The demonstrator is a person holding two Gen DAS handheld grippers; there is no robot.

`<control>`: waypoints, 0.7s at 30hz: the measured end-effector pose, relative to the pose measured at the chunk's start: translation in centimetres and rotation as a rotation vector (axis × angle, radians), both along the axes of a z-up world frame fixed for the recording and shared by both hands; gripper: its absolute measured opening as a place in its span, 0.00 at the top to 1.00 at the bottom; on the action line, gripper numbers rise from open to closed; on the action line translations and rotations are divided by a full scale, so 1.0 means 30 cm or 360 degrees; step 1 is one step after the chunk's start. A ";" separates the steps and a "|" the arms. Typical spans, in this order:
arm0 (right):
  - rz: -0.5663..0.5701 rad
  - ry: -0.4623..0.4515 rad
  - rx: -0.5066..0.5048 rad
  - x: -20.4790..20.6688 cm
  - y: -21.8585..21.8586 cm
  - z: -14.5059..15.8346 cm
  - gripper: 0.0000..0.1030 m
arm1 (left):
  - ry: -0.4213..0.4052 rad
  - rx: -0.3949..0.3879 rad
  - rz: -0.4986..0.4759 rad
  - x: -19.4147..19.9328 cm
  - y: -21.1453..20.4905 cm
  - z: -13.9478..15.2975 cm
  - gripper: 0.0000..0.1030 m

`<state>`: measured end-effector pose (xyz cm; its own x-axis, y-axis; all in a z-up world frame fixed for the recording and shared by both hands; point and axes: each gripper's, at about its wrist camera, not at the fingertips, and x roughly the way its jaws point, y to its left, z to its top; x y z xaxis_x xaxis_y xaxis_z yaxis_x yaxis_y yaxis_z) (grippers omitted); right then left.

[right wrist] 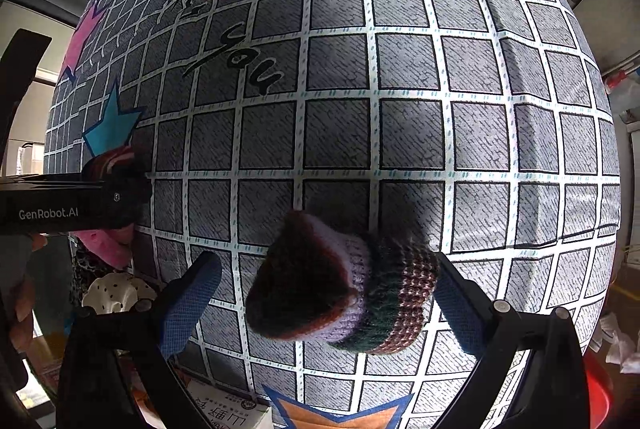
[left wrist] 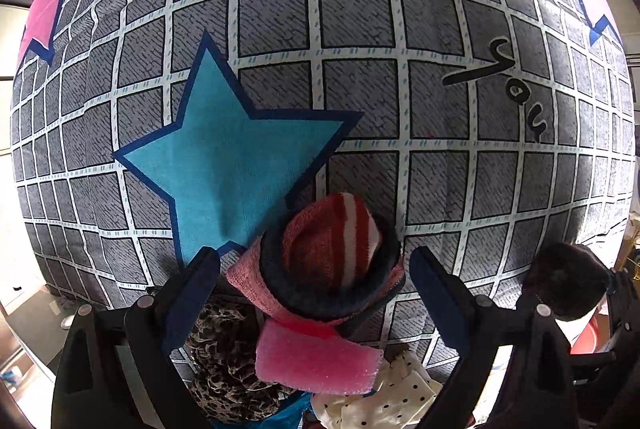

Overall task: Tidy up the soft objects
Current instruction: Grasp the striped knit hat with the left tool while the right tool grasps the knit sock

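A rolled bundle of pink terry and red-and-white striped cloth with a dark band (left wrist: 328, 261) lies on the grey checked bedsheet (left wrist: 360, 89), between the open fingers of my left gripper (left wrist: 316, 293); the fingers stand clear of it on both sides. A folded knitted piece in dark green, lilac and brown (right wrist: 340, 285) lies on the same sheet (right wrist: 400, 109). My right gripper (right wrist: 328, 297) is open around it; the right pad (right wrist: 460, 309) touches its edge, the left pad (right wrist: 192, 305) is apart.
A pink sponge-like cloth (left wrist: 316, 361), a leopard-print fabric (left wrist: 224, 349) and a white polka-dot cloth (left wrist: 384, 401) lie near the sheet's front edge. A dark fuzzy item (left wrist: 568, 281) sits at the right. The left gripper body (right wrist: 68, 205) shows in the right wrist view.
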<state>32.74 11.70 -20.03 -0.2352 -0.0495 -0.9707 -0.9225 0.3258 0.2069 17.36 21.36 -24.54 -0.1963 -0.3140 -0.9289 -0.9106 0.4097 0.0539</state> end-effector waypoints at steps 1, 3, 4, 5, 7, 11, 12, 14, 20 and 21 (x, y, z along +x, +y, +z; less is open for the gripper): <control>0.0021 -0.0023 -0.0010 -0.013 0.009 -0.008 0.01 | 0.0018 -0.0017 -0.0001 -0.004 -0.005 -0.014 0.08; 0.0031 -0.0044 -0.0029 -0.033 0.022 -0.022 0.01 | -0.0007 -0.0017 0.0053 -0.019 0.000 -0.016 0.08; 0.0027 -0.0049 -0.0038 -0.038 0.023 -0.027 0.01 | -0.0022 -0.0033 0.0064 -0.022 0.000 -0.021 0.09; 0.0025 -0.0058 -0.0038 -0.042 0.021 -0.029 0.06 | -0.0037 -0.0038 0.0058 -0.022 0.000 -0.020 0.12; 0.0053 -0.0115 -0.0009 -0.042 0.008 -0.012 0.24 | -0.0060 -0.0001 0.0025 -0.026 0.004 -0.006 0.22; 0.0089 -0.0078 0.0015 -0.050 0.002 0.002 0.38 | -0.0105 0.0048 -0.0035 -0.010 0.000 0.041 0.60; 0.0085 -0.0070 0.0018 -0.051 0.000 0.005 0.38 | -0.0127 0.0056 -0.0025 -0.009 -0.003 0.052 0.66; 0.0062 -0.0044 0.0049 -0.044 -0.013 0.026 0.38 | -0.0190 0.0143 0.0009 -0.011 -0.002 0.100 0.68; 0.0030 -0.0013 0.0145 -0.044 -0.036 0.122 0.38 | -0.0315 0.0439 -0.0027 0.014 -0.028 0.291 0.68; 0.0019 -0.0005 0.0149 -0.047 -0.039 0.135 0.38 | -0.0334 0.0470 -0.0048 0.021 -0.043 0.321 0.68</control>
